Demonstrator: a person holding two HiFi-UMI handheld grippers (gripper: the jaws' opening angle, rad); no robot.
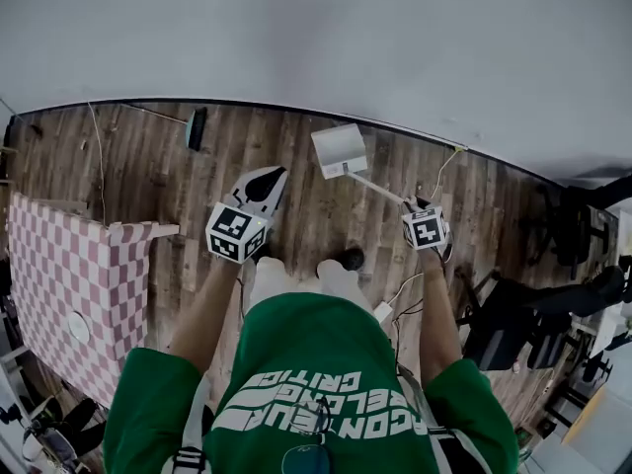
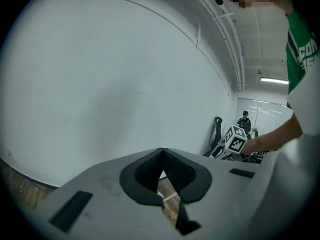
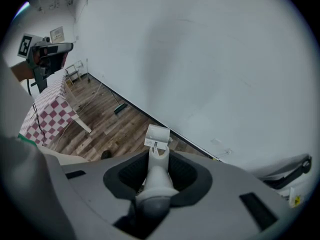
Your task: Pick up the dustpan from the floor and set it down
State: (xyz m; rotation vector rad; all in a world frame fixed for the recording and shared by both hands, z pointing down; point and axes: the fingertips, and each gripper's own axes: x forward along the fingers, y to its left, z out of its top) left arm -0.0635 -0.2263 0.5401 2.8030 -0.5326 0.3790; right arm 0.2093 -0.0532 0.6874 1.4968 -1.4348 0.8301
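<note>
White plastic dustpan (image 1: 339, 150), long handle pinched in right gripper (image 1: 417, 207) for lifting from wooden floor (image 1: 148, 166); left gripper (image 1: 269, 181) pressed together, empty.

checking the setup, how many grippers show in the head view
2: left gripper at centre, right gripper to its right, holding the dustpan by its handle. None seems hidden.
</note>
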